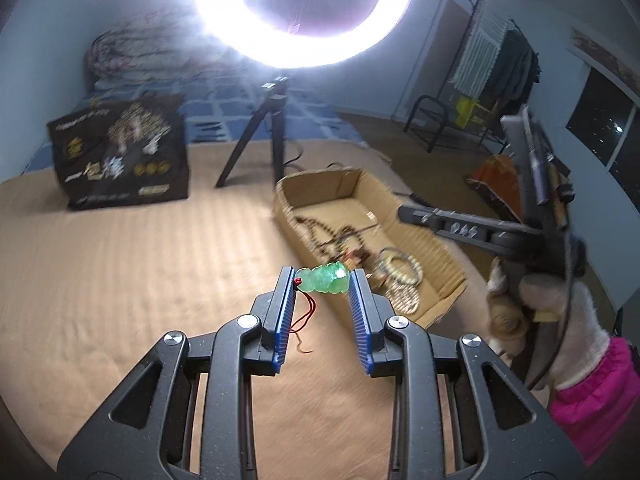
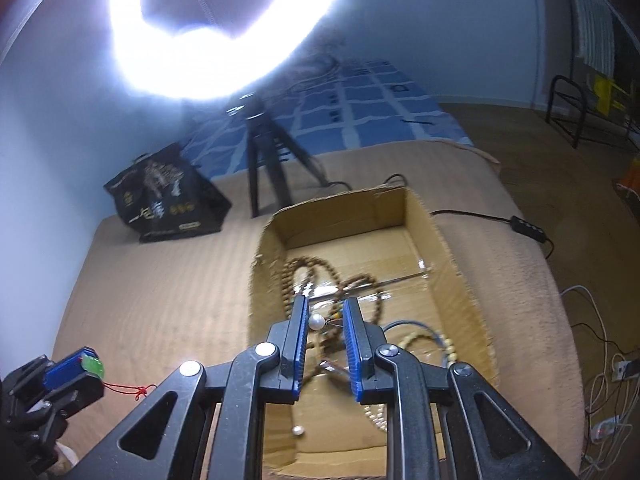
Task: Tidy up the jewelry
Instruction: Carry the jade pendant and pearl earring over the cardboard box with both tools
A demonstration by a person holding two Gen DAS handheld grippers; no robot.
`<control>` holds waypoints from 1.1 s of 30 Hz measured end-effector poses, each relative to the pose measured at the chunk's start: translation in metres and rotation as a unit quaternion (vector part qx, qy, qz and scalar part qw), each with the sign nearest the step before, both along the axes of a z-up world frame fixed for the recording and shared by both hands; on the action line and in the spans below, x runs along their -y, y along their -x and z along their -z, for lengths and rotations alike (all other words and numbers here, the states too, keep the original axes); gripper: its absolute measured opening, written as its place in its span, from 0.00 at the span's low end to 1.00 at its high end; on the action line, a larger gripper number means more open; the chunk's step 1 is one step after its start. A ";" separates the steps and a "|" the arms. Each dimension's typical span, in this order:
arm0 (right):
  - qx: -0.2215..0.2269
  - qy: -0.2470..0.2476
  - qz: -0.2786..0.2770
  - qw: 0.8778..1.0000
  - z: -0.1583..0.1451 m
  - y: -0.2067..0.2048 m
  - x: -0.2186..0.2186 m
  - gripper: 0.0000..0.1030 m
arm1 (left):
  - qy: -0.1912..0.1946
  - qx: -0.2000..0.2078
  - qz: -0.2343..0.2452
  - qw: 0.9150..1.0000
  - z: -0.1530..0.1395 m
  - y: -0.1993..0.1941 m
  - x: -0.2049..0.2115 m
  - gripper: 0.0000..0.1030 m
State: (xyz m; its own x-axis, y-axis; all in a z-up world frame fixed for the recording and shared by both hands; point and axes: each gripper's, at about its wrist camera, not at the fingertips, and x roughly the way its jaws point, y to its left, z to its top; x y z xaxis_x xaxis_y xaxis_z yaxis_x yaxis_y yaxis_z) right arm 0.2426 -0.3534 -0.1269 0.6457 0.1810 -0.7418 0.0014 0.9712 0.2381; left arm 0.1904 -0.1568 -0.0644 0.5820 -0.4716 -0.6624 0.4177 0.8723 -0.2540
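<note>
The left gripper [image 1: 322, 280] is clamped on the green pendant [image 1: 325, 278], lying sideways, left of the box [image 1: 444, 258]; the right gripper [image 2: 325, 322] pinches a pearl earring [image 2: 317, 322] above it.

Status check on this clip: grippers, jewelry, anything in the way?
Left gripper shut on green pendant, red cord dangling. Right gripper shut on pearl earring above cardboard box. Bead strings already inside. Nothing in the way.

Green pendant [image 1: 325, 278] on red cord [image 1: 304, 320]; blue-checked bedsheet [image 2: 360, 112]; tan ribbed blanket [image 1: 140, 272]
</note>
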 end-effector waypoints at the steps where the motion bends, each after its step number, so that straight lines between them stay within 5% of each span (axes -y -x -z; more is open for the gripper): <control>1: 0.000 0.000 0.004 1.000 0.001 -0.001 0.004 0.16 | 0.003 0.003 0.005 1.000 -0.004 -0.003 0.006 0.26; 19: -0.023 -0.015 0.054 0.998 0.028 -0.022 0.051 0.16 | 0.055 0.004 0.065 0.996 -0.020 -0.033 0.066 0.26; 33: -0.033 -0.021 0.057 0.998 0.042 -0.032 0.056 0.16 | -0.007 -0.042 0.064 0.997 0.045 -0.055 0.089 0.26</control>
